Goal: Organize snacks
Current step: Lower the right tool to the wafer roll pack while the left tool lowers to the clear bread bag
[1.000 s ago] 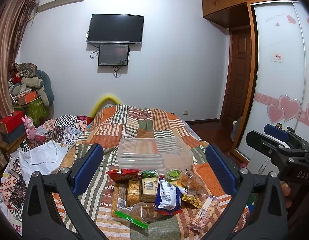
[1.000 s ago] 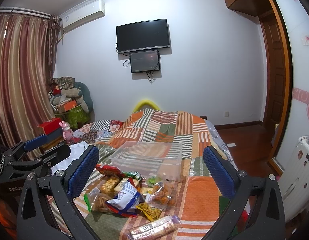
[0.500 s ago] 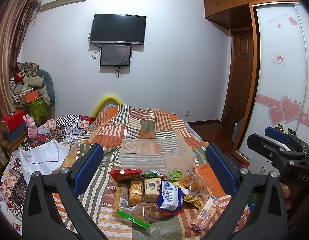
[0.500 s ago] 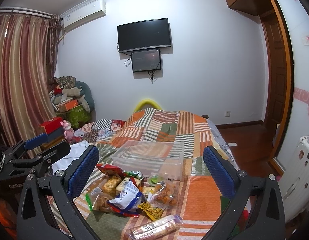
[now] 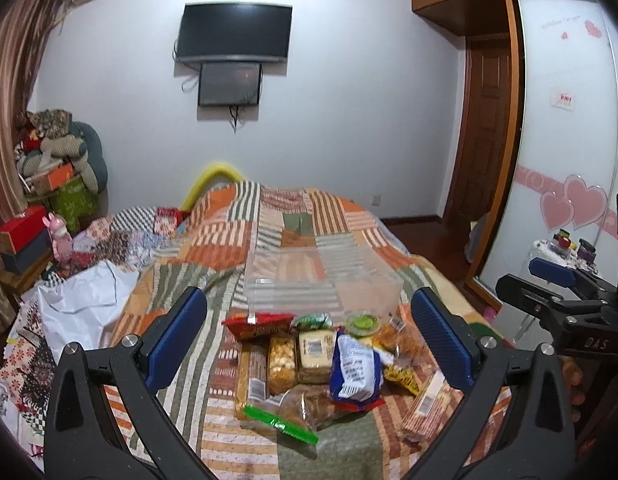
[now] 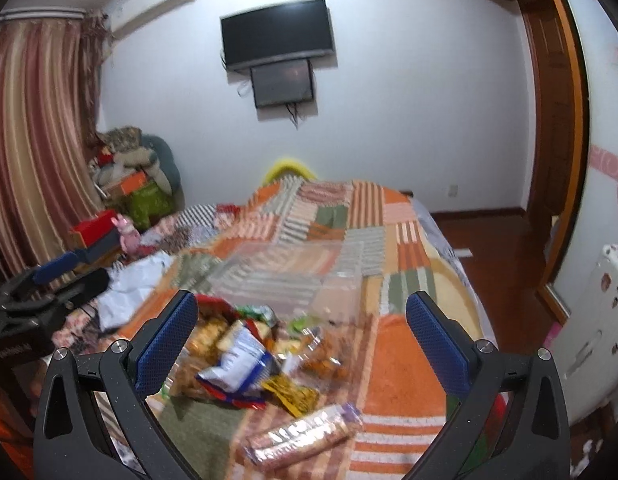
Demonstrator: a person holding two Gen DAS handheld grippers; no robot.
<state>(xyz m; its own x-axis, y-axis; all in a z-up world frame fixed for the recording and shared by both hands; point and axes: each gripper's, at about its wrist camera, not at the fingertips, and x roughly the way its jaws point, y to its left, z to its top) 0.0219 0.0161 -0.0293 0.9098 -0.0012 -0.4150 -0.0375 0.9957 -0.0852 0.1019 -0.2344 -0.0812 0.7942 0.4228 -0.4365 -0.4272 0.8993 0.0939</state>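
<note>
A pile of snack packets lies on the patchwork bed. It holds a blue-and-white bag [image 5: 355,368] [image 6: 239,362], a red packet [image 5: 259,322], a cracker roll [image 5: 423,408] [image 6: 305,436], a green cup [image 5: 363,323] and a green-zip bag [image 5: 293,412]. A clear plastic bin [image 5: 321,292] [image 6: 285,284] stands just behind the pile. My left gripper [image 5: 309,332] is open and empty, above the pile's near side. My right gripper [image 6: 301,332] is open and empty, to the pile's right.
The bed's right edge drops to a wooden floor [image 6: 505,240]. White cloth [image 5: 83,308] and patterned fabric cover the bed's left side. Boxes and stuffed things [image 5: 55,164] stack by the curtain. A white appliance [image 6: 589,336] stands at right.
Both grippers have moved forward and slightly down toward the snack pile, which now looks larger. The right view is blurred by motion. Both stay open.
</note>
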